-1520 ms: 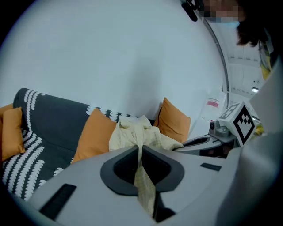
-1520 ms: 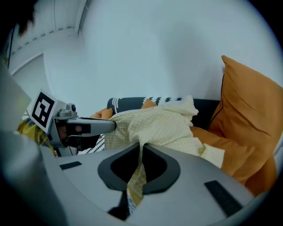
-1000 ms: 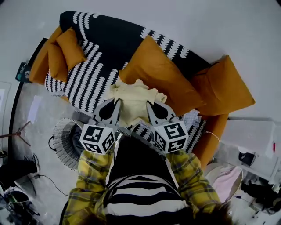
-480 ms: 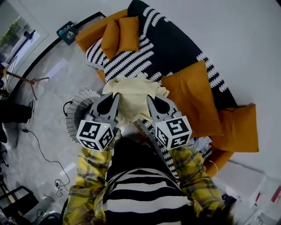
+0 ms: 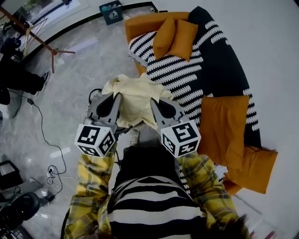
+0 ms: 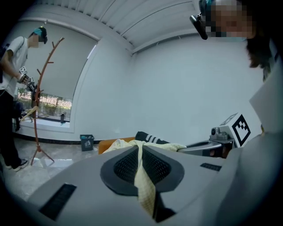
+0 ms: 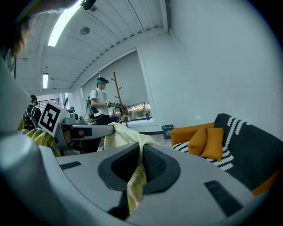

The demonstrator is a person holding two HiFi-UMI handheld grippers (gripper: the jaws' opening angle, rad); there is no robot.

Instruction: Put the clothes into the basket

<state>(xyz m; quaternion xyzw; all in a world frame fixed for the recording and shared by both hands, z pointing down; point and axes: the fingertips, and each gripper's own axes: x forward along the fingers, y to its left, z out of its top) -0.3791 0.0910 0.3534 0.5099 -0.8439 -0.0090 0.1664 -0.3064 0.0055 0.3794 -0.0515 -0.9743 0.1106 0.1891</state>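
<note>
A pale yellow garment [image 5: 135,93] hangs stretched between my two grippers, over the floor beside the sofa. My left gripper [image 5: 117,98] is shut on its left edge, and the cloth [image 6: 142,176] runs out between the closed pads. My right gripper [image 5: 153,102] is shut on the right edge, where a checked yellow fold [image 7: 135,183] is pinched in the jaws. A little of the white slatted basket [image 5: 95,103] shows left of the left gripper; the rest lies hidden under the garment and grippers.
An orange sofa [image 5: 145,23] with a black-and-white blanket [image 5: 187,74] and orange cushions [image 5: 175,35] fills the right. A wooden coat stand [image 5: 37,39], a small bin [image 5: 111,11], a person [image 5: 16,77] and floor cables [image 5: 44,135] are at the left.
Both grippers have swung with the yellow garment away from the sofa seat and out over the floor to its left. The basket has slipped under the garment. Both grips stay unchanged.
</note>
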